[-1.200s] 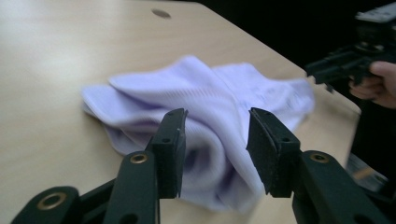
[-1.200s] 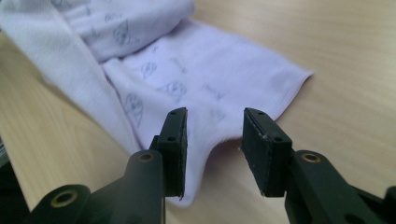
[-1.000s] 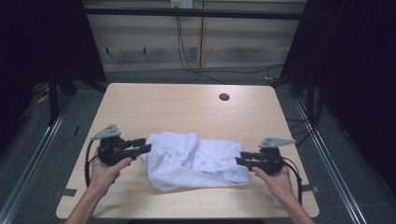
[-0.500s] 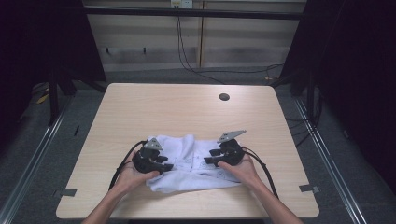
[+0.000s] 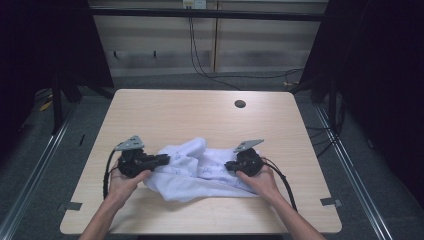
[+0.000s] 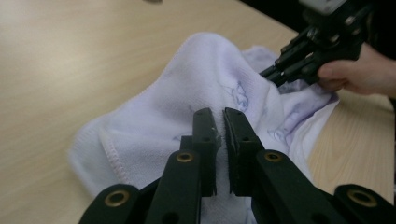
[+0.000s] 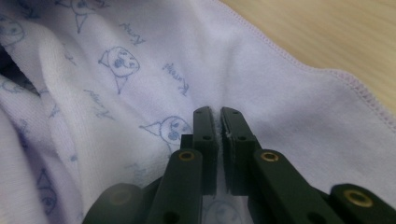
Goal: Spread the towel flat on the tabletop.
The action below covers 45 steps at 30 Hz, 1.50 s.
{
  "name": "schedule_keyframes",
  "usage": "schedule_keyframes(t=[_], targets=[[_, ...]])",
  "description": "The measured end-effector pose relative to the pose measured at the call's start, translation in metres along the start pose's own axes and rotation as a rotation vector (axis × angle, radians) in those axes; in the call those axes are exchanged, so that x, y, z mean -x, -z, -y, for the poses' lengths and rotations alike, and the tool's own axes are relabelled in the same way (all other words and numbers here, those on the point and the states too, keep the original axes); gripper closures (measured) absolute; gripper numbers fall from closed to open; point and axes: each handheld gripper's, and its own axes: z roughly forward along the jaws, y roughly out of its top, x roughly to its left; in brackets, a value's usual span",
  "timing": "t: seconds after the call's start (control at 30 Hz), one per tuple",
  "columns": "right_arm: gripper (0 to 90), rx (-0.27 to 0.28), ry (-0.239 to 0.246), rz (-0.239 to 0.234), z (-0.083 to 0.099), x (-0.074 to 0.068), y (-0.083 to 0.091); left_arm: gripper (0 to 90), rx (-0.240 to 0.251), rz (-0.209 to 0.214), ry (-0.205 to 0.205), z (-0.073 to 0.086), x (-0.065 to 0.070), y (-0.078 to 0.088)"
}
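A white towel [image 5: 197, 172] printed with small blue cartoon faces lies bunched on the front half of the wooden table [image 5: 190, 115]. My left gripper [image 5: 166, 159] points right into its left edge. In the left gripper view its jaws have just been closing and now pinch a fold of the towel [image 6: 187, 88] at the left gripper [image 6: 220, 116] tips. My right gripper [image 5: 227, 165] points left into the towel's right side. Its jaws have also just been closing, and a ridge of the towel [image 7: 140, 70] is nipped at the right gripper [image 7: 218, 114] tips.
A dark round hole [image 5: 240, 104] sits in the tabletop at the back right. Grey tape marks [image 5: 330, 201] lie near the front corners. Cables trail from both grippers toward the table's front edge. Bare wood lies behind the towel.
Both grippers came in from the towel's outer ends. The left one then drew back to the left and the right one stayed put. The spread towel is now bunched, with a fold raised in its middle.
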Motion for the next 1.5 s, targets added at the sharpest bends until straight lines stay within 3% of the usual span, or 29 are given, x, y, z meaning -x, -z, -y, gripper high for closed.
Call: schedule_keyframes(t=[0.1,0.13,0.17,0.3,0.37,0.5,0.57,0.6,0.63,0.67,0.8,0.87,0.9,0.93,1.0,1.07,1.1,1.13,1.17,1.2,1.23,1.27,1.3,1.33,1.37,1.4,1.47,1.5], targets=[[85.7,0.002,-0.048,0.065,0.004,0.019,0.008,84.2,0.037,-0.028,0.02,0.002,-0.006,0.017],[85.8,0.021,-0.09,0.097,0.008,0.034,0.015,84.2,0.042,-0.032,0.029,0.003,-0.007,0.02],[86.0,0.024,-0.102,0.116,0.009,0.039,0.018,84.3,0.037,-0.046,0.031,0.007,-0.008,0.022],[86.4,0.058,-0.156,0.164,0.011,0.062,0.031,84.3,0.022,-0.049,0.055,0.013,-0.007,0.024],[86.3,0.1,-0.203,0.161,0.012,0.072,0.038,84.2,0.021,-0.035,0.07,0.016,-0.003,0.025],[86.1,0.133,-0.223,0.173,0.013,0.083,0.046,84.2,0.016,0.005,0.052,0.024,0.015,0.033],[87.8,0.143,-0.231,0.169,0.013,0.085,0.047,84.2,0.012,0.003,0.046,0.026,0.018,0.035],[87.7,0.125,-0.226,0.23,0.015,0.089,0.048,84.2,0.006,-0.009,0.042,0.027,0.019,0.037],[87.9,0.133,-0.255,0.223,0.019,0.094,0.05,84.3,0.01,-0.018,0.068,0.031,0.017,0.042],[88.3,0.135,-0.27,0.235,0.022,0.098,0.051,84.2,0.01,-0.018,0.068,0.031,0.017,0.042],[88.6,0.123,-0.295,0.305,0.029,0.11,0.057,84.2,0.025,-0.012,0.11,0.043,0.012,0.055],[87.2,0.137,-0.344,0.341,0.037,0.123,0.063,83.8,0.009,-0.006,0.123,0.049,0.014,0.058],[87.2,0.137,-0.344,0.341,0.037,0.123,0.063,83.8,-0.007,0.009,0.123,0.053,0.017,0.057],[80.6,0.139,-0.349,0.323,0.039,0.123,0.063,82.8,-0.023,0.026,0.115,0.055,0.02,0.055],[67.1,0.131,-0.322,0.287,0.037,0.115,0.064,77.9,-0.047,0.074,0.092,0.056,0.025,0.051],[58.5,0.166,-0.263,0.29,0.029,0.097,0.07,71.4,-0.024,0.094,0.06,0.051,0.028,0.05],[56.7,0.2,-0.233,0.266,0.024,0.082,0.077,65.1,0.006,0.091,0.051,0.04,0.028,0.051],[56.6,0.214,-0.21,0.241,0.022,0.073,0.08,63.4,0.006,0.091,0.051,0.04,0.028,0.051],[56.6,0.214,-0.21,0.241,0.022,0.073,0.08,63.4,0.008,0.088,0.042,0.034,0.027,0.051],[56.2,0.226,-0.201,0.207,0.021,0.064,0.081,63.5,0.007,0.078,0.024,0.028,0.025,0.049],[56.0,0.207,-0.161,0.159,0.02,0.042,0.079,62.5,-0.003,0.058,0.012,0.023,0.022,0.045],[56.0,0.207,-0.161,0.159,0.02,0.042,0.079,62.5,-0.02,0.035,0.009,0.019,0.017,0.038],[56.0,0.201,-0.139,0.124,0.021,0.031,0.078,62.3,-0.041,0.026,0.008,0.017,0.012,0.029],[56.4,0.179,-0.092,0.067,0.022,0.01,0.076,60.4,-0.072,0.022,0.008,0.016,0.006,0.018],[56.4,0.179,-0.092,0.067,0.022,0.01,0.076,60.4,-0.107,0.017,0.017,0.015,0.002,0.005],[57.0,0.179,-0.084,0.041,0.024,0.001,0.075,59.7,-0.145,0.013,0.014,0.016,-0.002,-0.008],[57.1,0.162,-0.079,-0.031,0.028,-0.014,0.068,56.1,-0.212,0.02,0.009,0.019,-0.006,-0.032],[57.1,0.141,-0.051,-0.032,0.03,-0.024,0.063,54.2,-0.247,0.032,0.011,0.021,-0.007,-0.042]])
